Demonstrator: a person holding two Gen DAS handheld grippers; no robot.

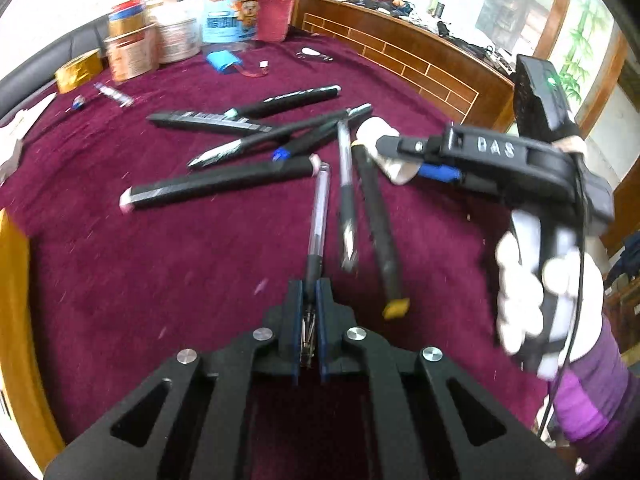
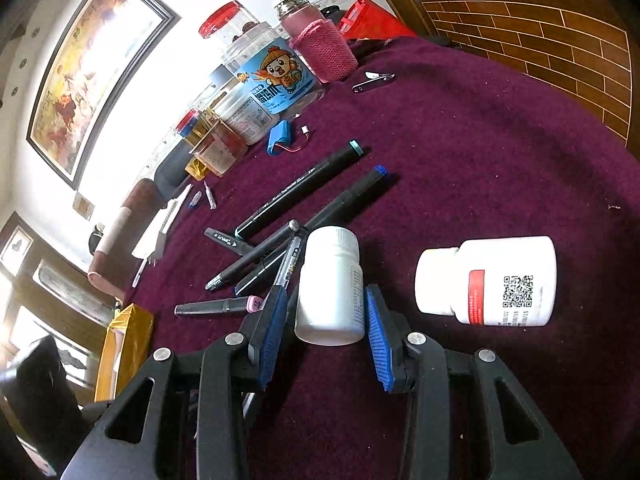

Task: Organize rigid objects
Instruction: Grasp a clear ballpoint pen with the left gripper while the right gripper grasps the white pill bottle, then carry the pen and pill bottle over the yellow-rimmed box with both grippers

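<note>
My left gripper (image 1: 309, 292) is shut on the grip end of a clear gel pen (image 1: 320, 204), which points away over the maroon cloth. Several black markers and pens (image 1: 224, 184) lie scattered beyond it, one with a yellow cap (image 1: 396, 307). My right gripper (image 2: 326, 312) is open, with its blue pads either side of a small white bottle (image 2: 331, 286). It also shows in the left wrist view (image 1: 394, 160), around that bottle (image 1: 374, 128). A second white bottle with a red label (image 2: 490, 280) lies on its side to the right.
Plastic jars (image 2: 272, 76), a pink-sleeved flask (image 2: 316, 40), a blue battery pack (image 2: 282, 136) and a nail clipper (image 2: 372, 80) stand at the table's far side. A gold tape roll (image 1: 78, 70) is far left. A wooden bench (image 1: 400, 52) lies beyond the table.
</note>
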